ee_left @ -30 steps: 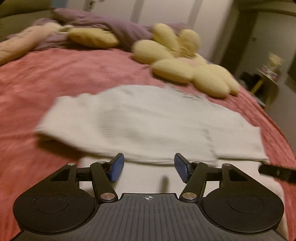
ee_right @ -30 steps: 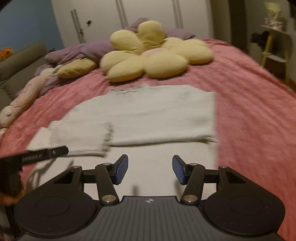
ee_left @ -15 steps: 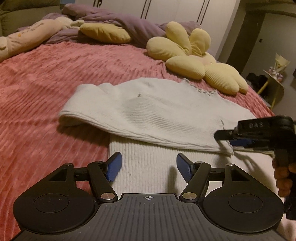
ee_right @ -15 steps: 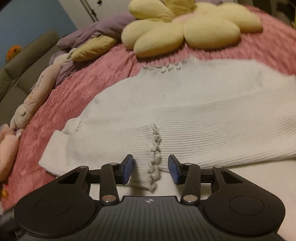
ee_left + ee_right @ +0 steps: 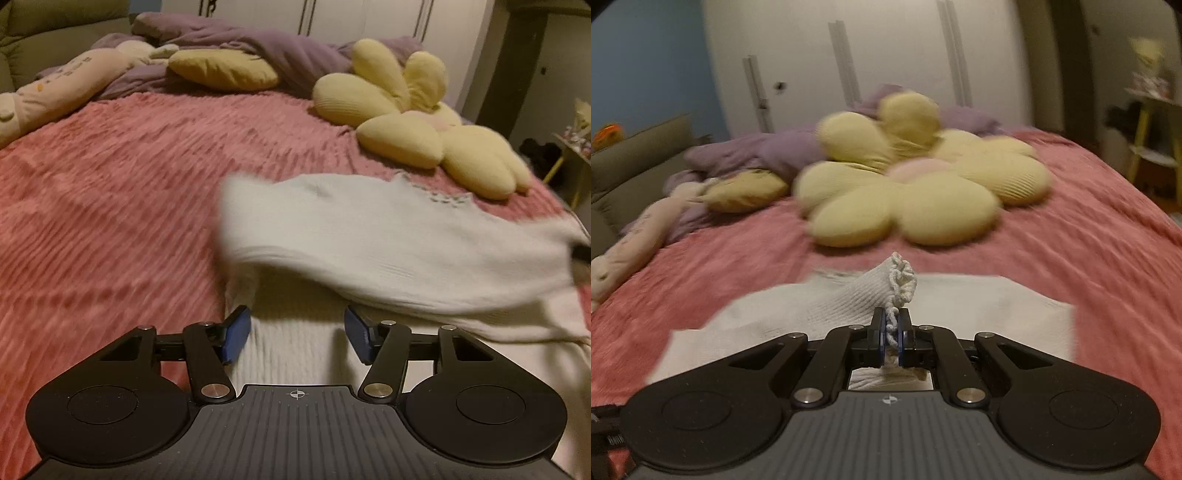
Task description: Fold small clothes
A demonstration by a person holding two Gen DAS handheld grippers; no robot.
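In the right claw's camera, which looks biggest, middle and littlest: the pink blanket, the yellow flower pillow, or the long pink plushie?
1. Pink blanket, filling most of the bed.
2. Yellow flower pillow.
3. Long pink plushie, smallest as it looks, though it lies at the picture's edge and is partly cut off, so that's unsure.

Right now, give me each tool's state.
Left tool: jaws closing, nothing gripped, white sweater beneath.
Right tool: shut on the sweater's crocheted edge.

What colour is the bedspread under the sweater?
Pink bedspread, ribbed; clearest in the left wrist view.
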